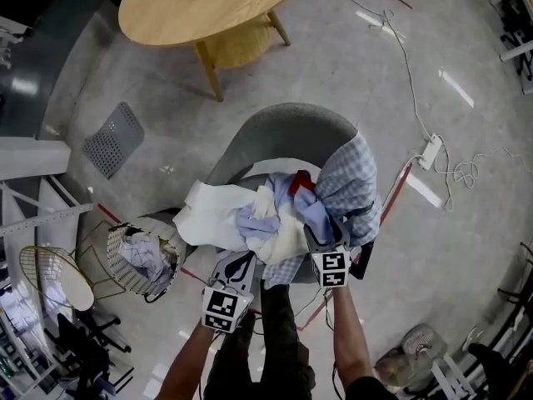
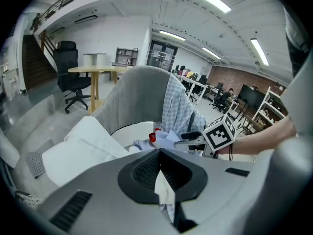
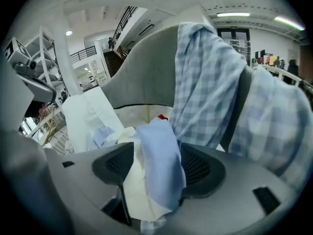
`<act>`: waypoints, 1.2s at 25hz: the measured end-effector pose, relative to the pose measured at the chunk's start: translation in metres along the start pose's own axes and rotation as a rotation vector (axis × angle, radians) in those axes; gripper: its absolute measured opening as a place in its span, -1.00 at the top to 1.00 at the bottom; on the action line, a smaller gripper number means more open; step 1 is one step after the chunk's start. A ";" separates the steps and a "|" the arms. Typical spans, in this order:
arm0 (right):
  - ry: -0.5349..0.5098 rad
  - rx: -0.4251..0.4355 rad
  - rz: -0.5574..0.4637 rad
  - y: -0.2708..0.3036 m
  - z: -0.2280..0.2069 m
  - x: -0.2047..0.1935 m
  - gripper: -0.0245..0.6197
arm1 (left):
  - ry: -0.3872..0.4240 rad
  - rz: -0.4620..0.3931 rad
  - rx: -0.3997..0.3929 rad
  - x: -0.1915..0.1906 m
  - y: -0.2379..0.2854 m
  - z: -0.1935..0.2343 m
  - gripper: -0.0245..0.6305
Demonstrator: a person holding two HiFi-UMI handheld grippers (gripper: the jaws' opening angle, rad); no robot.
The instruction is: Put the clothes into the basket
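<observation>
**Head view.** By my reading the job is only partly done. The wire basket [image 1: 114, 267] stands on the floor just left of the grey chair [image 1: 275, 132]. It already holds a few crumpled pieces, with a pale checked one [image 1: 148, 257] on top, and it has room to spare. Most of the laundry is still on the chair:
- A heap [image 1: 258, 219] covers the seat.
- A white garment [image 1: 212, 215] spills over the seat's left edge.
- A red scrap [image 1: 301, 182] sits at the back of the seat.
- A blue checked shirt [image 1: 350, 182] is draped over the right side of the backrest.

The left tongs [image 1: 246, 265] and the right tongs [image 1: 321, 238] both reach into the heap from the front of the seat.

**Left gripper view.** The left tongs [image 2: 158, 154] are clenched on a thin fold of pale cloth [image 2: 164, 185], which hangs down from between the pads at the front of the seat. The white garment lies to the left of them.

**Right gripper view.** The right tongs [image 3: 154, 165] stand spread wide. A light blue cloth [image 3: 159, 160] and a cream cloth [image 3: 134, 195] lie loose in the gap, and neither is squeezed. The checked shirt [image 3: 205, 82] hangs on the backrest just behind.

Still to do, as I judge it: carry the pinched piece from the chair to the basket, then move the rest of the heap and the draped shirt
</observation>
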State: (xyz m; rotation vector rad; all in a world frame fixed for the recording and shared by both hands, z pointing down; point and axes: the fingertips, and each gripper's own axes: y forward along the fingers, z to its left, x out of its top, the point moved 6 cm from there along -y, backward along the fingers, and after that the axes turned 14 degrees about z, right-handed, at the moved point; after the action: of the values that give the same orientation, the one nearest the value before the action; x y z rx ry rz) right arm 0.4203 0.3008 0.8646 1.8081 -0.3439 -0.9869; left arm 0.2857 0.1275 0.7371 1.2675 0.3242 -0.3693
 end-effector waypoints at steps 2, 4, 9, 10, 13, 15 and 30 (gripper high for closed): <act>0.001 -0.001 0.022 0.009 0.000 -0.006 -0.02 | -0.005 0.014 0.002 -0.006 0.003 0.001 0.91; 0.011 -0.004 0.045 0.017 0.000 -0.013 -0.02 | -0.009 0.025 0.011 -0.013 0.006 0.004 0.91; 0.012 -0.059 0.095 0.026 -0.003 -0.022 0.40 | -0.021 0.031 0.017 -0.021 0.009 0.008 0.91; 0.003 -0.075 0.102 0.026 -0.003 -0.023 0.54 | -0.022 0.033 0.017 -0.021 0.008 0.007 0.91; 0.009 -0.077 0.107 0.024 -0.004 -0.023 0.76 | -0.028 0.031 0.020 -0.019 0.006 0.008 0.91; 0.026 -0.055 0.088 0.019 -0.005 -0.019 0.77 | -0.033 0.019 0.022 -0.017 0.003 0.009 0.91; -0.003 0.052 -0.125 -0.074 0.039 0.038 0.79 | -0.030 -0.092 0.069 0.009 -0.069 -0.001 0.91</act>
State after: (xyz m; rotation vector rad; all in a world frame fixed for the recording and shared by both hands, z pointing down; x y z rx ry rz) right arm 0.3999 0.2859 0.7758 1.8943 -0.2626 -1.0761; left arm 0.2631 0.1097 0.6738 1.3158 0.3474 -0.4805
